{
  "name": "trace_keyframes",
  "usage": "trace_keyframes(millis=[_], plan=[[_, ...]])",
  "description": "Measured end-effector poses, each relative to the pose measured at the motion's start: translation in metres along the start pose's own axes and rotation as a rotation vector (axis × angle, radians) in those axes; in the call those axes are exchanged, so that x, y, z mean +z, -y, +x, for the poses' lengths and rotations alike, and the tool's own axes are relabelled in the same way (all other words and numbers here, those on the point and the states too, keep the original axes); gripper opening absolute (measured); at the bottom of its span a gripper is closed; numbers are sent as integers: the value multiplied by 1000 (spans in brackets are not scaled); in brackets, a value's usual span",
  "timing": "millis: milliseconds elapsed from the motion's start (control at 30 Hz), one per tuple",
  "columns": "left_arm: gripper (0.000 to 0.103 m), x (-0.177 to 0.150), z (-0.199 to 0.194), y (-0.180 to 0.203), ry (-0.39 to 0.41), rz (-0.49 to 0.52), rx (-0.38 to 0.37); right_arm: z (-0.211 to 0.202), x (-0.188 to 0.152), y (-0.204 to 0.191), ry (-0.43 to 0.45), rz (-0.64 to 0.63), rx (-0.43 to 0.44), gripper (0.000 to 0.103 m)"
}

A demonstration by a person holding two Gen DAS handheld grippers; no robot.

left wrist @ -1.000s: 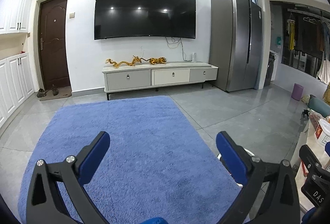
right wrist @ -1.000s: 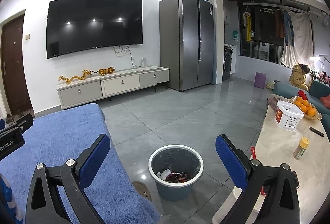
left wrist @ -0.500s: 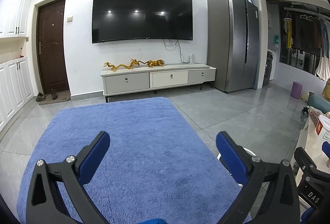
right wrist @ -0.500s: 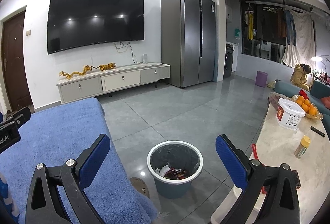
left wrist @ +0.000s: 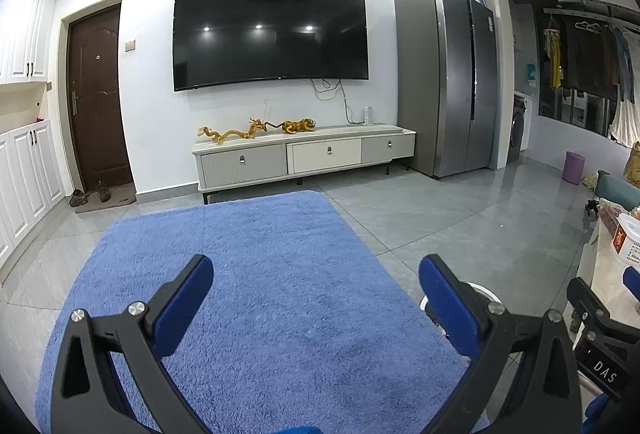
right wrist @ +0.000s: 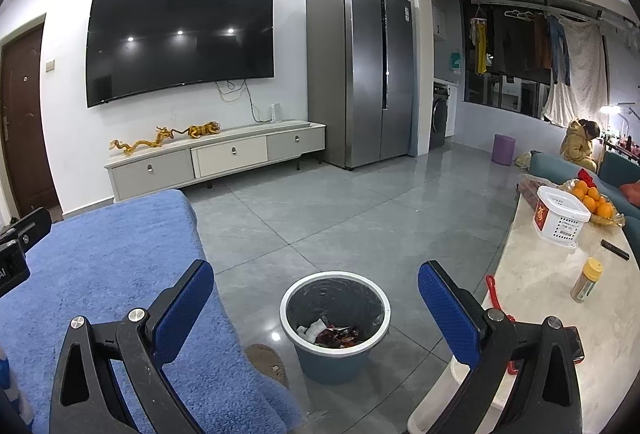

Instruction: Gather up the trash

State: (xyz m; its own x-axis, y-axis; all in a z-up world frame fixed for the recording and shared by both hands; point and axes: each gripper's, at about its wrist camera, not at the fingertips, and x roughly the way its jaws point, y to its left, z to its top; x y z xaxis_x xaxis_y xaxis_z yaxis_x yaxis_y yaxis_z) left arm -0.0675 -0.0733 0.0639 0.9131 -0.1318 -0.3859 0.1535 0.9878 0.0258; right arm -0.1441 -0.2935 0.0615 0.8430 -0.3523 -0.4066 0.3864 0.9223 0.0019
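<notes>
Left gripper (left wrist: 316, 274): jaws spread wide, nothing between the blue pads, hanging over the blue rug (left wrist: 256, 266)
Right gripper (right wrist: 316, 274): also spread and empty, aimed across the floor with the bin framed between its fingers
Trash bin (right wrist: 335, 318): blue pail with a white rim and dark liner, standing on the grey tiles between the rug (right wrist: 108, 262) and the marble table (right wrist: 560, 298); only a sliver of its rim shows in the left view
Trash collected: white paper and red wrappers (right wrist: 334, 334) lie at the bottom of the bin
Table contents: red cord (right wrist: 496, 294), yellow-capped bottle (right wrist: 586, 280), white basket (right wrist: 560, 218), oranges (right wrist: 592, 200), dark remote (right wrist: 615, 249); none reads plainly as litter
Rug and floor: no loose scraps visible
Progress: judged late or finished, since the bin holds waste and both grippers carry nothing
Left to do: perhaps a last check of the table, whose near edge is hidden by the right fingers
</notes>
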Motion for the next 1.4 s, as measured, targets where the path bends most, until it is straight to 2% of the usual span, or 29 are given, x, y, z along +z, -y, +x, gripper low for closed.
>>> trace_keyframes(millis=[1400], plan=[[103,-15,17,2,-40,12,14,11,-14,-1,12,-14,-46,103]])
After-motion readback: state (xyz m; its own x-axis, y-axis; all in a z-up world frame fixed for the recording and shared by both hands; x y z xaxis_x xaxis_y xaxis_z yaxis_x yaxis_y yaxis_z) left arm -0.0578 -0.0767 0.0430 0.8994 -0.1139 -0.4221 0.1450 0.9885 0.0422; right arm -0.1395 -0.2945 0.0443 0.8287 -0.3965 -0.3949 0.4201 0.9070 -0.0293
